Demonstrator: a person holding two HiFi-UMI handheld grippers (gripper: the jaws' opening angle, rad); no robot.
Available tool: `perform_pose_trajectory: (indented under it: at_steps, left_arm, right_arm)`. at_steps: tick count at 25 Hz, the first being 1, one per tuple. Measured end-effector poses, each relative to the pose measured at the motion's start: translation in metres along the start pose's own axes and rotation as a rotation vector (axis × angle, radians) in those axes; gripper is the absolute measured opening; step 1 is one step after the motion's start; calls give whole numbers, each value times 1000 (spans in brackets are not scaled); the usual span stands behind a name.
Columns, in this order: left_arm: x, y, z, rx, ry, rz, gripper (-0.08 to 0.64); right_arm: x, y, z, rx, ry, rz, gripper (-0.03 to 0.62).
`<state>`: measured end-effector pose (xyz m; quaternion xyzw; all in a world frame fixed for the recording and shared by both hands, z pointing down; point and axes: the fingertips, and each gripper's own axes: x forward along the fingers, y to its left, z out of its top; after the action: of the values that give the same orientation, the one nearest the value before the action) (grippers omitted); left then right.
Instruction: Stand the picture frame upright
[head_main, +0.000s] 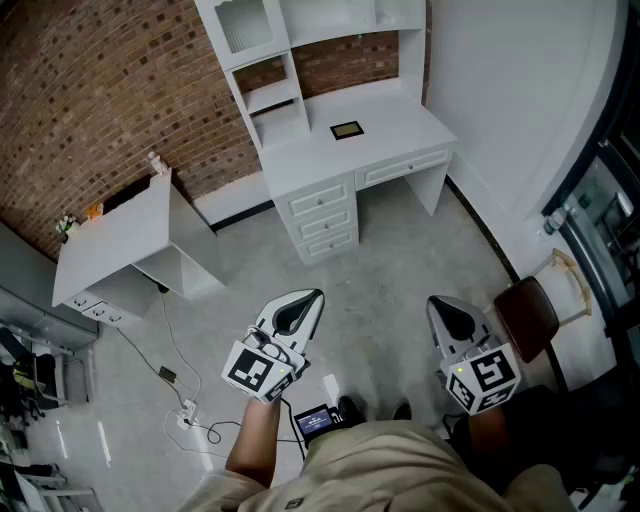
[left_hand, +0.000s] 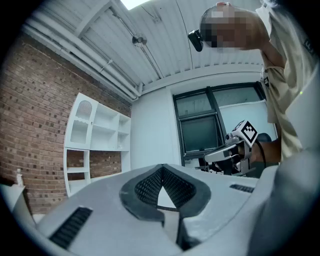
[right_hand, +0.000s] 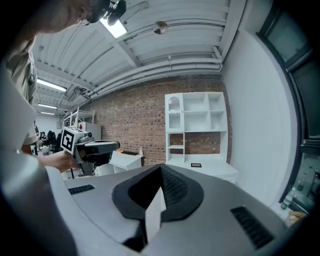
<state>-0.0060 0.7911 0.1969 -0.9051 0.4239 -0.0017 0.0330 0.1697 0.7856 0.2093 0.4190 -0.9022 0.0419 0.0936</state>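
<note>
Picture frame (head_main: 347, 129) lies flat on the white desk (head_main: 400, 120), well apart from me; my left gripper (head_main: 296, 312) and right gripper (head_main: 452, 316) are both closed, empty; frame likely light, rigid, glass fragile; I'd pinch one edge.

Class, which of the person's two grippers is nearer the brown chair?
Right. The right gripper is held just left of the brown chair in the head view; the left gripper is further left, with the right one between it and the chair.
</note>
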Motion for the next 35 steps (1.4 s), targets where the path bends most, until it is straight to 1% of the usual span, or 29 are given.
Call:
perform_pose_trajectory:
  at_steps: [12,15,19,22,26,30,35]
  left_arm:
    - [-4,49,-6,-8,-28,-48,6]
    - [4,58,-6,-7,-37,-69,6]
    - [23,71,-9,-26,-44,-79,6]
    - [50,82,-15,-35,-35,-89,6]
    - [96,104,-30,-40,0,-95,6]
    - [157,124,-37,-36,27,-75,6]
    - [250,153,-29,-32,27,-27,6]
  right_arm:
    - [50,15,12,-9,-11,-34,2]
    - [63,13,18,-2,-23,-38,2]
    - [81,1,23,8,-33,-34,2]
    - [101,-24,27,12,-39,-34,2]
    - [139,-64,27,20,-34,-19,2]
    - [175,-124,27,33,-22,9,2]
    - [218,-211,49,21,-30,57,2]
